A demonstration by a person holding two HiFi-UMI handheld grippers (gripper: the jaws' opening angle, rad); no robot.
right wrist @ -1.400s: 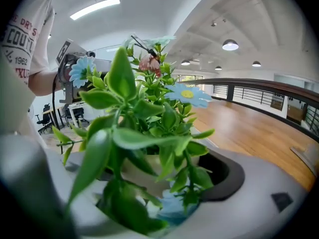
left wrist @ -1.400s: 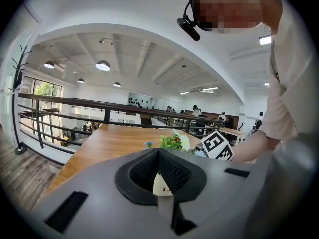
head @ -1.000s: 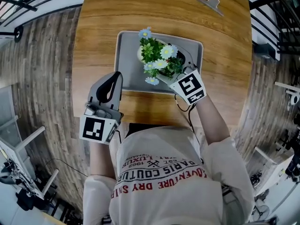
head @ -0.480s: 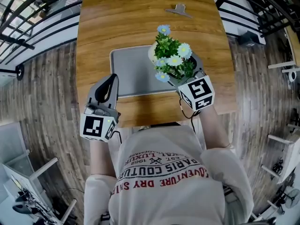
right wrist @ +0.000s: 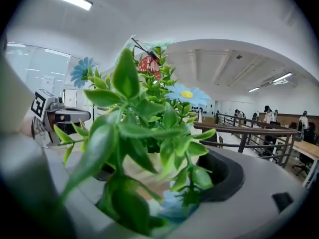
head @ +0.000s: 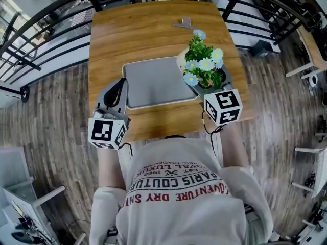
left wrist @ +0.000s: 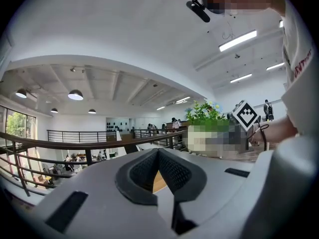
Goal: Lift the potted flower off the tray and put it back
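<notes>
The potted flower [head: 203, 65], green leaves with blue and white blooms in a pale pot, is held over the right edge of the grey tray [head: 153, 83]. My right gripper [head: 209, 80] is shut on it from the near side. In the right gripper view the leaves [right wrist: 144, 128] fill the space between the jaws of the right gripper [right wrist: 159, 180] and hide the pot. The tray has nothing on it. My left gripper [head: 115, 92] is shut and holds nothing, by the tray's near left corner. The left gripper view shows the left gripper [left wrist: 159, 163] and the flower [left wrist: 205, 115] at the far right.
The tray lies on a wooden table [head: 138, 34]. A small metal clip [head: 184, 23] lies near the table's far edge. Black railings [head: 46, 29] run round the far side. Plank floor [head: 51, 111] lies to both sides.
The right gripper has carried the potted flower from the tray's middle rightward to its right edge, leaving the tray bare. The left gripper has stayed by the tray's near left corner.
</notes>
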